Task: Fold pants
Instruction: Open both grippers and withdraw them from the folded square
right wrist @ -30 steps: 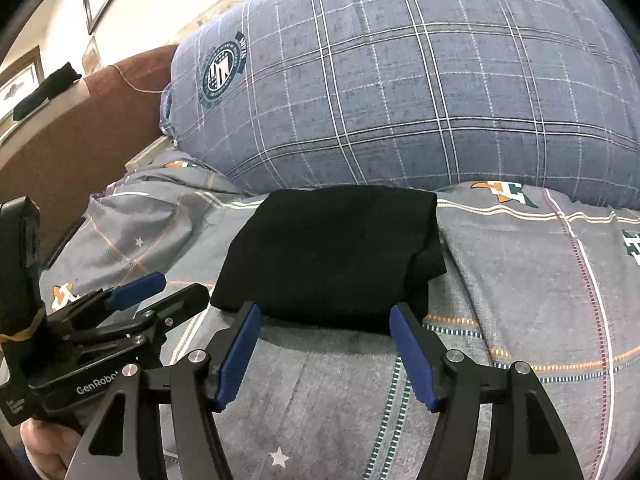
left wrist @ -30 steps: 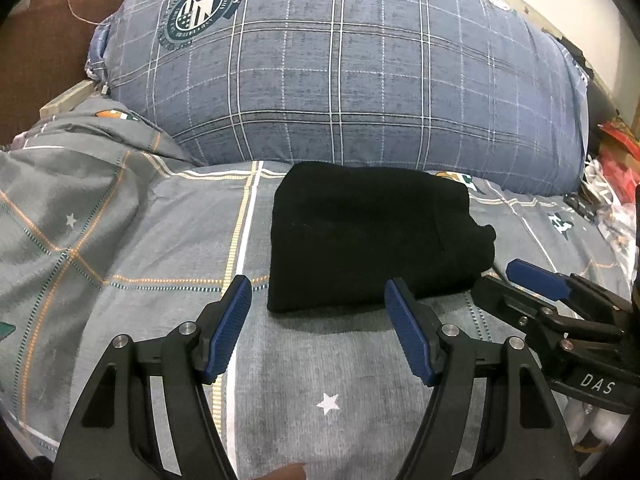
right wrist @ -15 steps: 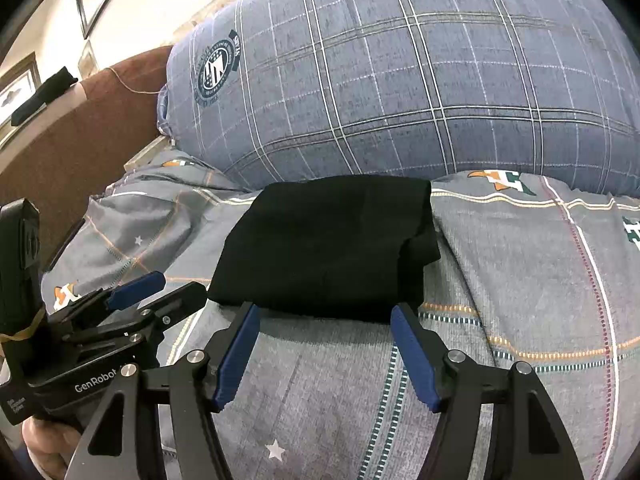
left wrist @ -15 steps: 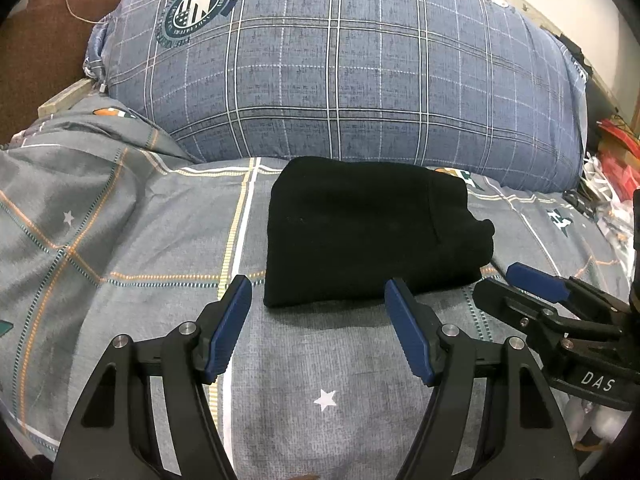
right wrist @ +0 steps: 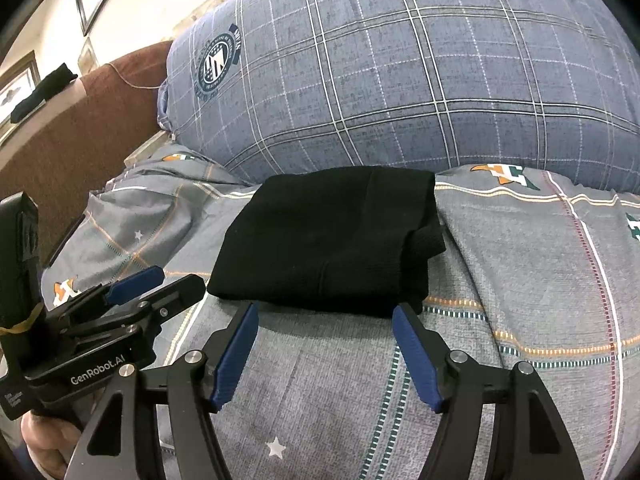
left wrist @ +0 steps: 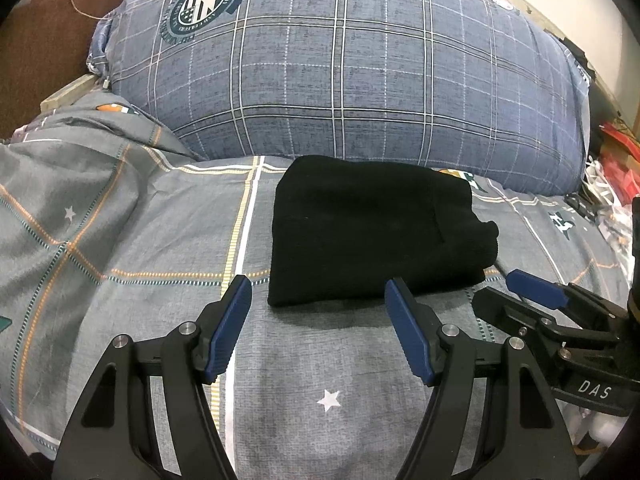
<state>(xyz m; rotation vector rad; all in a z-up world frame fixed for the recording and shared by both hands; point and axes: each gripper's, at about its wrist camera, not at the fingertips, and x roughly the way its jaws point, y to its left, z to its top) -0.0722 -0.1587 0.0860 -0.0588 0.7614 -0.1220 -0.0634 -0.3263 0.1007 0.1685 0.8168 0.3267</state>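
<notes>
The black pants (left wrist: 372, 228) lie folded into a compact rectangle on the grey bedspread (left wrist: 140, 240), just in front of the big pillow. In the right wrist view the same pants (right wrist: 328, 248) show a thicker folded edge on their right side. My left gripper (left wrist: 318, 294) hovers open just short of the bundle's near edge, nothing between its blue pads. My right gripper (right wrist: 324, 314) is likewise open and empty at the near edge. Each gripper appears from the side in the other's view: the right gripper (left wrist: 536, 292) and the left gripper (right wrist: 136, 280).
A large blue plaid pillow (left wrist: 360, 64) with a round crest fills the back. A brown headboard (right wrist: 72, 120) rises at the left. Clutter, red and white, lies off the bed's right edge (left wrist: 612, 168). A hand (right wrist: 44, 444) holds the left gripper's handle.
Both views have slid back slightly, so the pants sit a little higher and farther from the fingertips. The pants themselves have not moved.
</notes>
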